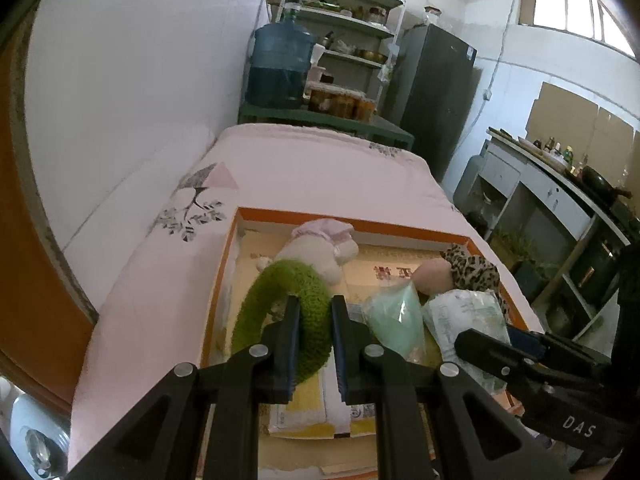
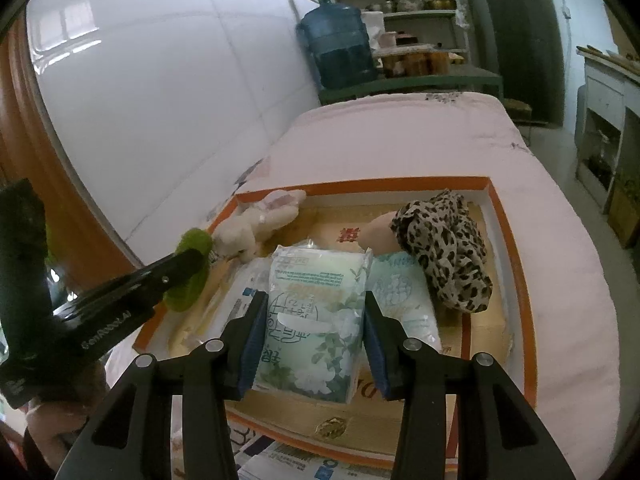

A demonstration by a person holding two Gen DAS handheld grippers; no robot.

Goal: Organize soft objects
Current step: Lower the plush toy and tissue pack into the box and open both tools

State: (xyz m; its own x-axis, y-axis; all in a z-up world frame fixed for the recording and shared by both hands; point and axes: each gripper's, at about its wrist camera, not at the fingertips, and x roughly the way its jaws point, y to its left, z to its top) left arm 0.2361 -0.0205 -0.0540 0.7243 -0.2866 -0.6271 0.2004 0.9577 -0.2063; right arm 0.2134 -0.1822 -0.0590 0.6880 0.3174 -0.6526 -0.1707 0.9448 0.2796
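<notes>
**Soft goods in the orange box**

Left wrist view: left gripper clamped narrow on the green ring, over the box's left side. Plush at the far left corner; leopard cloth by the far right.

Right wrist view: right gripper holds the tissue pack mid-box, a second pack just right of it.

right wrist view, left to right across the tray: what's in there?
Green knit ring held in the left gripper → white plush toy → floral tissue pack between the right gripper's pads → leopard-print cloth.
</notes>
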